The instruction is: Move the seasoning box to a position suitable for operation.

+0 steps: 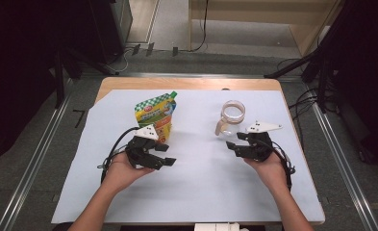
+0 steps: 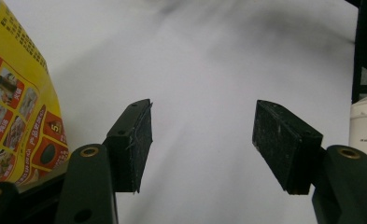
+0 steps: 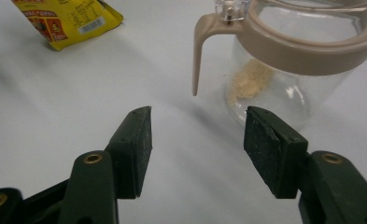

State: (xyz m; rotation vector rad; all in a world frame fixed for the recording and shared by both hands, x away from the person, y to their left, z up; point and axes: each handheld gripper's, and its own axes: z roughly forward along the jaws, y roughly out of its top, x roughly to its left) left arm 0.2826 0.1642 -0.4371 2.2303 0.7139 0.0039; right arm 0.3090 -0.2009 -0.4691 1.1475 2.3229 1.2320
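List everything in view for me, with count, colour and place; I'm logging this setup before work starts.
pouch: 1, yellow and green, standing at table's left, behind the left claw
jar: 1, clear with beige lid and handle, right of centre, holding a little tan powder
sheet: 1, white, covering the table
table: 1, light wood edge showing at the far side
left claw: 1, black, open, nothing between the jaws
right claw: 1, black, open, aimed near the jar
hands: 2, at the near edge

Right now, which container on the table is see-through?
The jar by the right claw: clear glass with a beige lid and handle. The pouch by the left claw is opaque yellow and green.
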